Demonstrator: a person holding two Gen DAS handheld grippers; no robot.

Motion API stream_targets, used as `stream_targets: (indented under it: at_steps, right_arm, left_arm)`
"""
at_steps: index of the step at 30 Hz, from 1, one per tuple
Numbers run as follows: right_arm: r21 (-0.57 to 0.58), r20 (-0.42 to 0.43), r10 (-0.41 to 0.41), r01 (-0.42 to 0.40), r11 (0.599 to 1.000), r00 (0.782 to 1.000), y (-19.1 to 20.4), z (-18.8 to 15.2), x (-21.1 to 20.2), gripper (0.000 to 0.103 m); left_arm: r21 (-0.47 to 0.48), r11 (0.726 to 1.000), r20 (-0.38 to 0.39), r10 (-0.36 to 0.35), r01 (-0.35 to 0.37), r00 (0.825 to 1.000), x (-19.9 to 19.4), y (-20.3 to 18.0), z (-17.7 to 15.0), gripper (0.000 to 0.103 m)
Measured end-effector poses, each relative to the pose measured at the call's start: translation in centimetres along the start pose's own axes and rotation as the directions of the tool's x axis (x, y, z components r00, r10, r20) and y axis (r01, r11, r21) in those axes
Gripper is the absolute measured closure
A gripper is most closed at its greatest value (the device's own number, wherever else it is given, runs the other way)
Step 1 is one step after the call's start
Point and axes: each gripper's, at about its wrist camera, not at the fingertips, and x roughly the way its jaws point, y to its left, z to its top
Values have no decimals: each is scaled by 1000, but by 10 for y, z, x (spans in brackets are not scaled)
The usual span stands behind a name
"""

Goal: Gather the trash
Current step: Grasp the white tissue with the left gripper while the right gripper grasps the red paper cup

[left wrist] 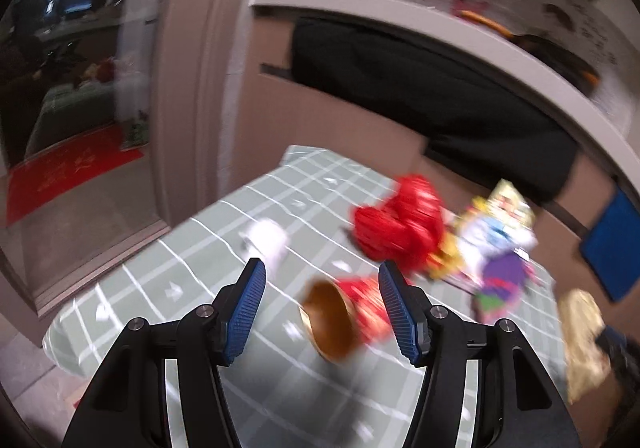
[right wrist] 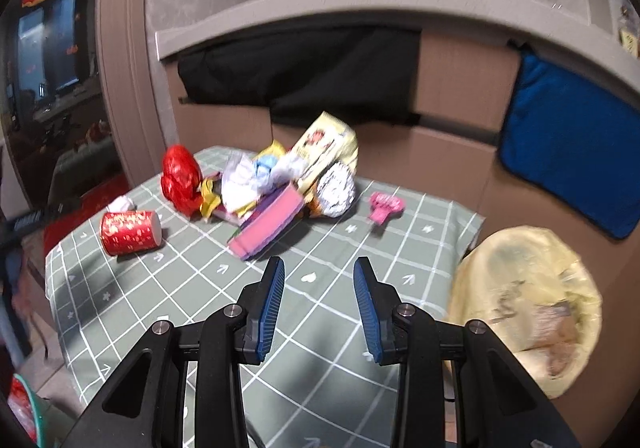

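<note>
Blue ribbed pads frame the left wrist view, where the left hand-held gripper [left wrist: 322, 278] stands spread wide with nothing between its jaws, aimed at a red paper cup [left wrist: 346, 318] lying on its side on the tabletop [left wrist: 168, 260], mouth toward the camera. The cup sits just beyond the fingertips, not yet touched. It looks light and thin-walled, so it would likely crush or roll under a hard squeeze; a gentle pinch across the rim, or one finger inside the mouth and one outside, seems the safest hold. The right hand-held gripper [right wrist: 319, 274] is also spread and empty, hovering over the checked green cloth, short of the main litter heap. That heap holds a crumpled red foil wrapper [right wrist: 181, 178], wadded white tissue [right wrist: 248, 180], a pink box [right wrist: 266, 228], a yellow snack bag [right wrist: 326, 148] and a silver foil ball [right wrist: 338, 190], all touching or overlapping; a small pink piece [right wrist: 386, 206] lies apart to the right. These are soft, crinkly, featherweight things that should give under the pads and may slip, so grabbing a bunched fold looks best. A bin lined with a yellow bag [right wrist: 524, 304] stands just beside the tabletop's right edge, the likely destination.
</note>
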Motion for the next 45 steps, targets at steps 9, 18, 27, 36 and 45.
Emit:
stream_targets:
  at_steps: [9, 18, 27, 36, 45]
  right_arm:
    - [-13, -98, 1, -2, 1000, 995, 0, -13, 31, 69]
    - [-12, -118, 13, -15, 1000, 993, -1, -14, 39, 69]
    - [-2, -118, 42, -43, 999, 992, 1, -12, 38, 69]
    - [-81, -141, 219, -232, 969, 965, 45, 0, 30, 69]
    - [-143, -222, 407, -443, 885, 886, 116, 5, 24, 69]
  left_arm:
    - [-28, 998, -152, 57, -61, 987, 94, 30, 19, 63]
    - [-97, 995, -238, -43, 21, 970, 103, 30, 3, 90]
    - [-66, 983, -243, -180, 169, 953, 47, -11, -34, 94]
    - [-17, 982, -192, -188, 189, 963, -6, -21, -53, 95]
    - [-97, 982, -190, -180, 164, 965, -28, 9, -57, 94]
